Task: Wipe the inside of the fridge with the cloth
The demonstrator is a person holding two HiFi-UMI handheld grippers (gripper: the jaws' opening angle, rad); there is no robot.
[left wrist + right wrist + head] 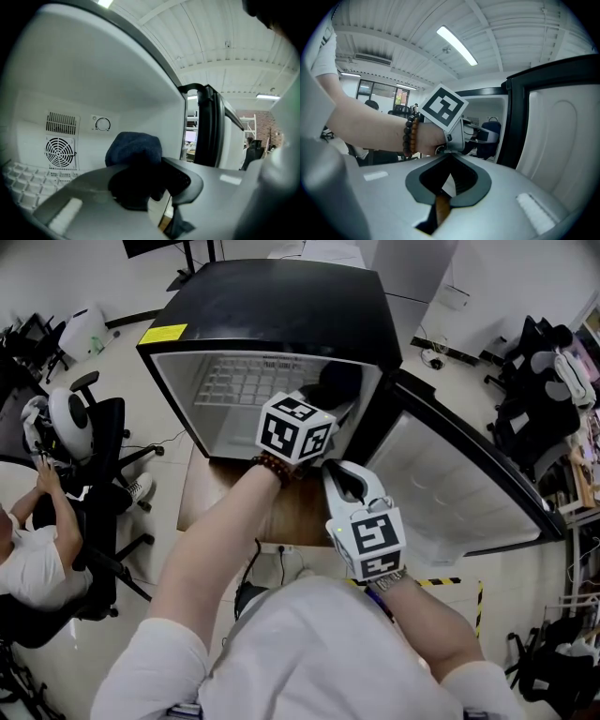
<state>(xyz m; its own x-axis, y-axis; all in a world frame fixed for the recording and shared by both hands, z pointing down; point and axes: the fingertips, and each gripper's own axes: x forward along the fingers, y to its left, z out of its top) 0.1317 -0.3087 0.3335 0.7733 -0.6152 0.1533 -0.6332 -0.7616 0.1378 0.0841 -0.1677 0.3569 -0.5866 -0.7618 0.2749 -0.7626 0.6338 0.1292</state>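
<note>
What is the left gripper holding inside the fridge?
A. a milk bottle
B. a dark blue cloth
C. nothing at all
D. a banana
B: the left gripper has its jaws closed on a dark blue cloth, held up inside the white fridge.

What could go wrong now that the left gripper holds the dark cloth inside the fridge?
1. The cloth is bunched between the fingers of the left gripper; hard rubbing may pull it loose.
2. The dial and fan grille on the back wall are near; the cloth might turn the dial or snag on the grille.
3. The right gripper is shut and empty, so nothing steadies the fridge; a push may shift it.
</note>
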